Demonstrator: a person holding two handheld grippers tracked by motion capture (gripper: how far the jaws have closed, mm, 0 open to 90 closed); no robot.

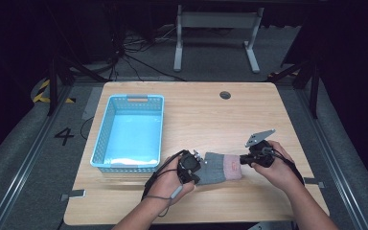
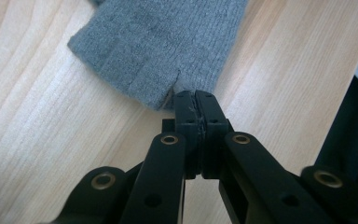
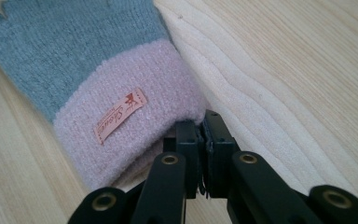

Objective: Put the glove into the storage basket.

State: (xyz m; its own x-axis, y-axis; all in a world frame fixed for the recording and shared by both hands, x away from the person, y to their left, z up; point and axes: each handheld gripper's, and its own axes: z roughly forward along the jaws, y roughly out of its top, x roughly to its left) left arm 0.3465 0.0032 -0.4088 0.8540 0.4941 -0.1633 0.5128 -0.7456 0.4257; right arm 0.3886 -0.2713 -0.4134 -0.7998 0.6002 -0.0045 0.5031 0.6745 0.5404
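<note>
High view shows the grey knitted glove [image 1: 219,167] lying flat on the wooden table [image 1: 206,120], near the front edge and between my two hands, with its pink cuff [image 1: 233,167] turned toward my right side. My left gripper [image 1: 189,166] has its jaws pressed together on the grey end of the glove, at a small notch in the knit, and my right gripper [image 1: 247,158] has its jaws pressed together on the rim of the pink cuff, just below the small orange label [image 3: 120,115]. The blue plastic basket [image 1: 104,136] stands on the left part of the table, near my left hand [image 1: 170,184] but apart from the glove.
</note>
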